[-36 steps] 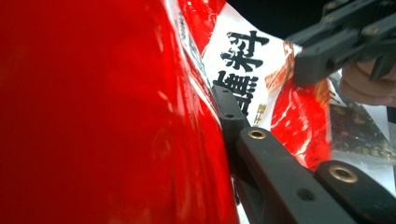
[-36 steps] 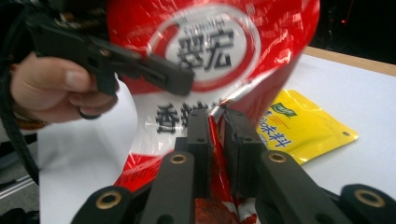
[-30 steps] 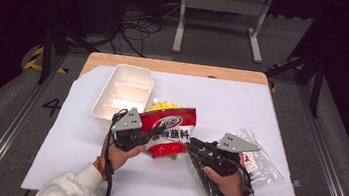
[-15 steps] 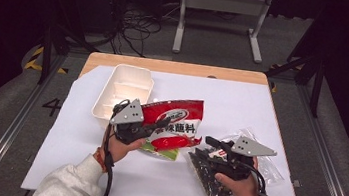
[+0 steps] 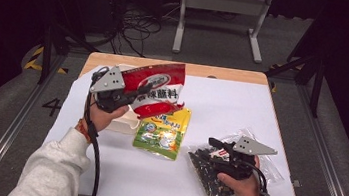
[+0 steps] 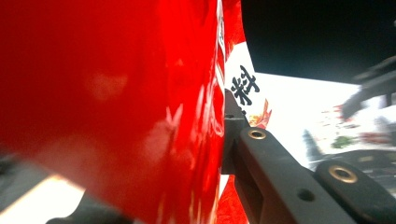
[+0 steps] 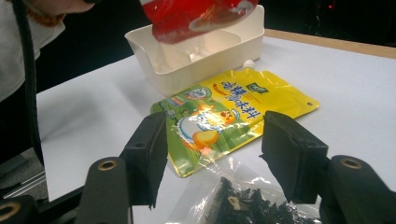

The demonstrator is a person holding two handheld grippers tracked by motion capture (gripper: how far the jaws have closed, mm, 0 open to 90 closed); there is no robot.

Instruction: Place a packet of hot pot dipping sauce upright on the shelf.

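Note:
My left gripper (image 5: 138,93) is shut on a red snack packet (image 5: 159,83) and holds it in the air above a white divided tray (image 5: 128,120). In the left gripper view the red packet (image 6: 116,93) is pressed against one black finger (image 6: 233,126). A yellow-green pouch (image 5: 162,132) lies flat on the table, right of the tray. My right gripper (image 5: 212,150) is open near the front right, over a clear bag of dark dried pieces (image 5: 210,178). In the right gripper view its jaws stand wide apart (image 7: 215,154) with nothing between them, above the clear bag (image 7: 252,205) and facing the pouch (image 7: 233,107) and tray (image 7: 205,56).
A white sheet covers the table (image 5: 232,105), with bare wood showing along the far edge. A metal stand (image 5: 220,13) and cables lie on the floor beyond. The person's left sleeve (image 5: 53,168) reaches over the table's front left.
My left gripper has lifted the red packet up and back towards the tray, uncovering the yellow-green pouch. My right gripper has drawn away to the right, onto the clear bag.

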